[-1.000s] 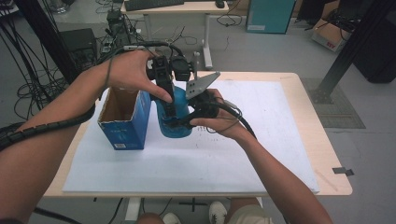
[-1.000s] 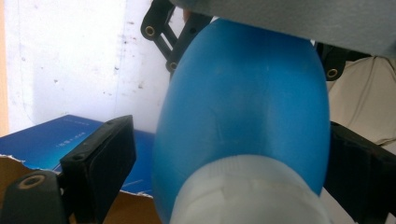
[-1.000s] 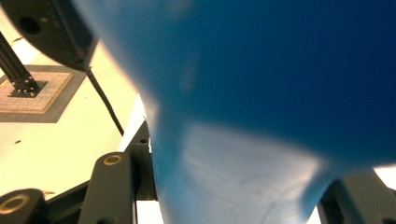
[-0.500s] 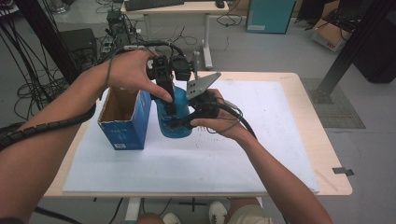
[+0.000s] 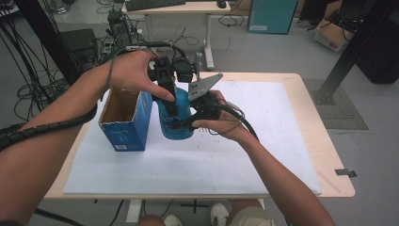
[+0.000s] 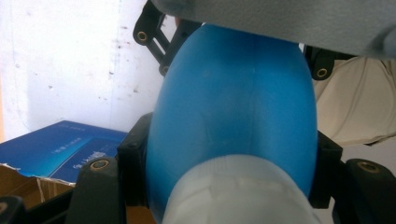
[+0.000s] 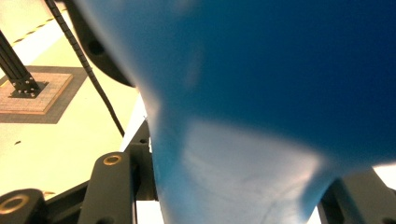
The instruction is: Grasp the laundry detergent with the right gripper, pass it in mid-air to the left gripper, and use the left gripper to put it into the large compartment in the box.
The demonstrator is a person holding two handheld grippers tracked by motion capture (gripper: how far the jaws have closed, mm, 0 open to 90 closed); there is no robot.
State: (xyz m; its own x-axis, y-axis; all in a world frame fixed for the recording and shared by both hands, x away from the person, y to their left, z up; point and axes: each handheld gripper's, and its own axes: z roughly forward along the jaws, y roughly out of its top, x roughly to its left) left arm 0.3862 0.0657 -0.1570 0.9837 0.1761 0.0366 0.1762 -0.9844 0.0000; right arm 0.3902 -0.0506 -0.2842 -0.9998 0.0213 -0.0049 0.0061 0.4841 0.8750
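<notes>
A blue plastic bottle [image 5: 178, 123] with a white cap [image 6: 238, 198] stands on the white sheet. My left gripper [image 5: 170, 102] comes down from above. Its jaws have just been closing with the bottle's upper body [image 6: 233, 107] between them, and now both pads press its sides. From the right, my right gripper [image 5: 187, 123] is shut on the bottle's lower body [image 7: 261, 93]. In the left gripper view its black jaws show beyond the bottle. Just left of the bottle stands an open-topped blue carton [image 5: 124, 123].
A white sheet [image 5: 226, 165] covers most of the wooden table [image 5: 329, 155]. The carton sits close to the table's left edge. Cables trail from both grippers. Behind the table are a desk [image 5: 179, 7], floor cables and a black post [image 5: 350, 47].
Both hands, the bottle and the carton stay where they were. The left gripper's jaws have drawn in against the bottle.
</notes>
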